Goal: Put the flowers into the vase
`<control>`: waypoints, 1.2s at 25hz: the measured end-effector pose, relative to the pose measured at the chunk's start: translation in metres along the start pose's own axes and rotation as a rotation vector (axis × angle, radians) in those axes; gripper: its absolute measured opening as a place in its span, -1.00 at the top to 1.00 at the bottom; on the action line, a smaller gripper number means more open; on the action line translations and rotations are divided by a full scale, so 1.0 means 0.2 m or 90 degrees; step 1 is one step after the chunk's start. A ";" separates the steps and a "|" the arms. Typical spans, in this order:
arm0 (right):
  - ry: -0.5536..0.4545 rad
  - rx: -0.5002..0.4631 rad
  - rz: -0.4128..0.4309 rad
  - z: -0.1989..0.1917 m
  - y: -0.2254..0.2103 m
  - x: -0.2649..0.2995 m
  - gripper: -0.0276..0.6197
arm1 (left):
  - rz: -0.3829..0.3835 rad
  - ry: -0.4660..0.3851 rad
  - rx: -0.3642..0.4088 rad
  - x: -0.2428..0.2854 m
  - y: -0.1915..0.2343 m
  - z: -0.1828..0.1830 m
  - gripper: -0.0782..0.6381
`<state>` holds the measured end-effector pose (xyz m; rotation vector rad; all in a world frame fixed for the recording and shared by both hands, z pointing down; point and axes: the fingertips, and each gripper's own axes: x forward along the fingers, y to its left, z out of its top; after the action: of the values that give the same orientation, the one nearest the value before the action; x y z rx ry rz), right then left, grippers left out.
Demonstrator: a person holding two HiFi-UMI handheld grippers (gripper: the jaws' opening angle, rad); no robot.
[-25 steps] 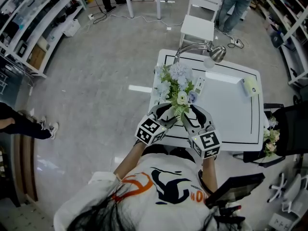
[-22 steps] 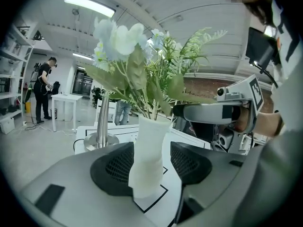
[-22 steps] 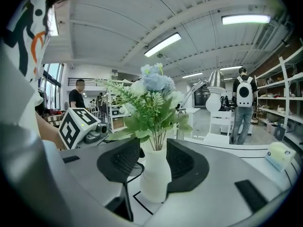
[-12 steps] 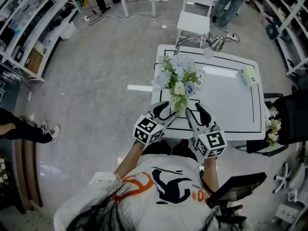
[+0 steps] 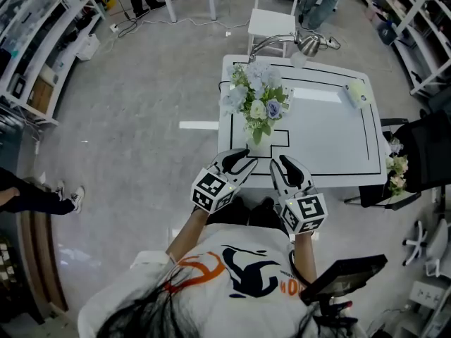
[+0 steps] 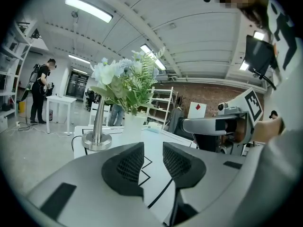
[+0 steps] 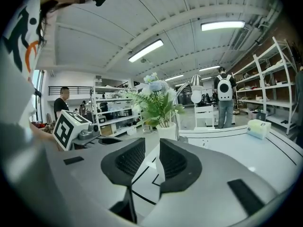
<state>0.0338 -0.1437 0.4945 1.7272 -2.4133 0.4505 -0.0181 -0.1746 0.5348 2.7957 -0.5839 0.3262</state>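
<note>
The flowers (image 5: 255, 98), a bunch of white and pale blue blooms with green leaves, stand upright in a white vase (image 6: 133, 129) near the table's left edge. They also show in the left gripper view as the flowers (image 6: 124, 79) and in the right gripper view as the flowers (image 7: 154, 100) in the vase (image 7: 166, 131). My left gripper (image 5: 243, 158) and right gripper (image 5: 278, 162) hang side by side over the table's near edge, short of the vase. Both pairs of jaws have just been closing. They stand open with a narrow gap and nothing between them, as the left gripper (image 6: 152, 148) and right gripper (image 7: 152, 145) show.
The white table (image 5: 331, 132) carries black outline markings. A chrome desk lamp (image 5: 299, 44) stands at its far side, its base (image 6: 97, 140) beside the vase. A pale green box (image 5: 356, 94) lies far right. A white chair (image 5: 271, 20) stands beyond. Another bouquet (image 5: 394, 171) sits off the right edge.
Both grippers have drawn back from the foot of the bouquet toward the person, and their jaws have narrowed. The flowers stay upright in the vase.
</note>
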 end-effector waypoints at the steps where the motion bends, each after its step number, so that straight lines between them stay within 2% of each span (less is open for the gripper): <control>1: 0.000 0.001 -0.003 -0.01 0.00 -0.02 0.60 | -0.003 -0.001 0.000 0.00 -0.01 0.00 0.43; 9: -0.013 0.013 -0.019 0.01 -0.06 -0.15 0.68 | -0.015 -0.005 0.007 0.03 -0.17 0.03 0.43; 16: -0.010 0.026 0.006 -0.07 -0.05 -0.36 0.73 | 0.016 -0.028 -0.008 0.00 -0.38 0.05 0.47; 30: -0.007 0.028 0.061 -0.28 0.07 -0.85 0.81 | 0.058 -0.007 -0.004 -0.17 -0.91 -0.18 0.47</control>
<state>0.0730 0.0318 0.4973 1.6403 -2.5195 0.5105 0.0211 0.0090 0.5200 2.7725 -0.7152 0.3278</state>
